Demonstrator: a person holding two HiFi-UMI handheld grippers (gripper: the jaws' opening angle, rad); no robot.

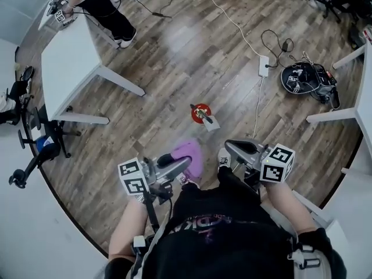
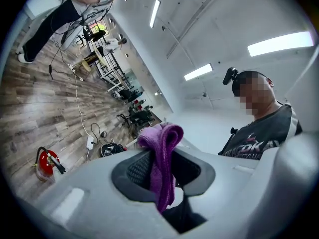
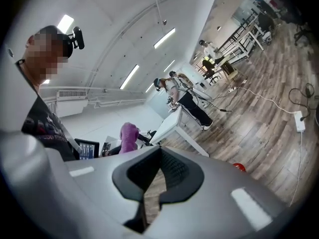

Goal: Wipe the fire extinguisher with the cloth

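Note:
A small red fire extinguisher (image 1: 201, 113) stands on the wood floor, well ahead of both grippers; it also shows low at the left of the left gripper view as the extinguisher (image 2: 46, 163) and as a red edge (image 3: 239, 167) in the right gripper view. My left gripper (image 1: 185, 163) is shut on a purple cloth (image 1: 190, 156), which bulges out between its pads as the cloth (image 2: 162, 156). My right gripper (image 1: 228, 146) is shut with nothing in it, its pads (image 3: 172, 172) meeting. Both are held high, near the person's chest.
A white table (image 1: 70, 63) stands at the left with another person (image 1: 102, 4) beside it. A white power strip (image 1: 264, 66) and cables lie on the floor, with a round black device (image 1: 305, 79) at the right. Office chairs (image 1: 29, 132) crowd the left edge.

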